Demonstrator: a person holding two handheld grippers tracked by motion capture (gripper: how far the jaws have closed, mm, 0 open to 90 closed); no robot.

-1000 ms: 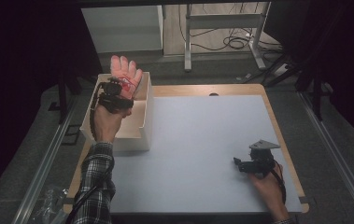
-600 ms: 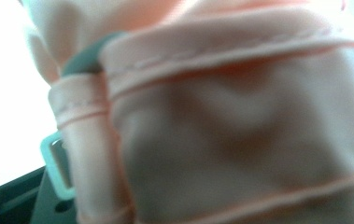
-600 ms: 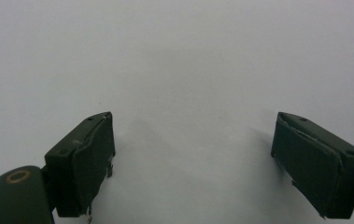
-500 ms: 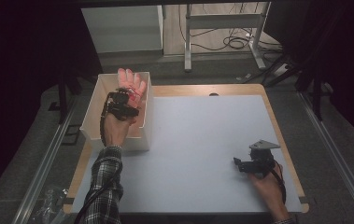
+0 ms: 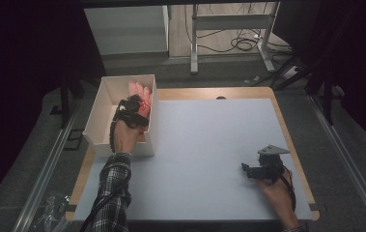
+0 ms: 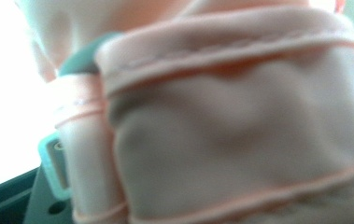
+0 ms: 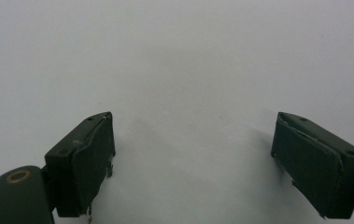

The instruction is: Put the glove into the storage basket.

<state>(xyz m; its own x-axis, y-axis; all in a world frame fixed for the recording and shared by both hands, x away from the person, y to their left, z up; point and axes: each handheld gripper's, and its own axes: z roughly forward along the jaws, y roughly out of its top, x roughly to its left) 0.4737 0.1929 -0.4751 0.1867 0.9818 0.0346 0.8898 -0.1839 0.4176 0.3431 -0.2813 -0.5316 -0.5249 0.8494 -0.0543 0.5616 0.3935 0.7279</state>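
Left gripper [image 5: 133, 107] is down in the white box [image 5: 98, 108], jaws just easing apart around the pink glove [image 5: 141, 94] — whether the pads still pinch it, I can't tell. Up close the glove [image 6: 240, 140] is a blur of soft, light, floppy fabric; best pinched at a seamed cuff. Right gripper [image 5: 255, 170] rests spread wide on the table [image 5: 209, 140], holding nothing.

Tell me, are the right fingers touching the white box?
Apart. In the high view, the right gripper rests far from the box, bare table between.
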